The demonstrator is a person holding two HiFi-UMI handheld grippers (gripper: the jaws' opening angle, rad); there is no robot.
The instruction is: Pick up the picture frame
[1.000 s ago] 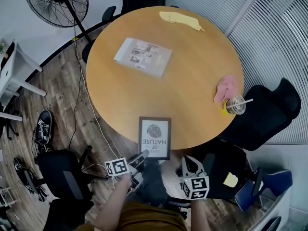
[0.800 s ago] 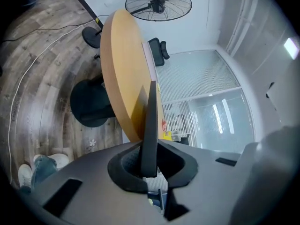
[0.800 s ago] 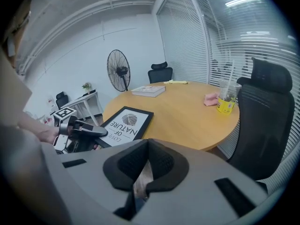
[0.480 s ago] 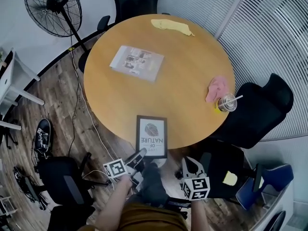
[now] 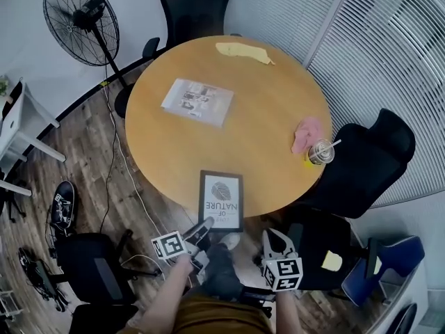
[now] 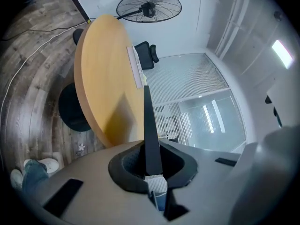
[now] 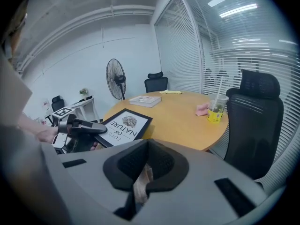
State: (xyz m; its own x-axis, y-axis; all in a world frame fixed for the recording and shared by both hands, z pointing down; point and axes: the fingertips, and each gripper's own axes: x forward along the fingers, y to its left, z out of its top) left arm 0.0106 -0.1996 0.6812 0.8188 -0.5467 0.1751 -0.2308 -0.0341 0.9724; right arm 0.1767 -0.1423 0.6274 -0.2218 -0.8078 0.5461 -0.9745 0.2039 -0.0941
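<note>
One picture frame [image 5: 221, 200], one book [image 5: 198, 101], one cup [image 5: 320, 152]

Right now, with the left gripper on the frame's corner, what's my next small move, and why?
Probably raise the left gripper a little, without loosening it. It is shut on only the near corner of the picture frame, and the frame's far end looks low over the table, so a gentle lift should bring it clear.

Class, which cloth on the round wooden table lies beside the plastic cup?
The pink cloth, beside the clear plastic cup; the yellow cloth lies far from it.
</note>
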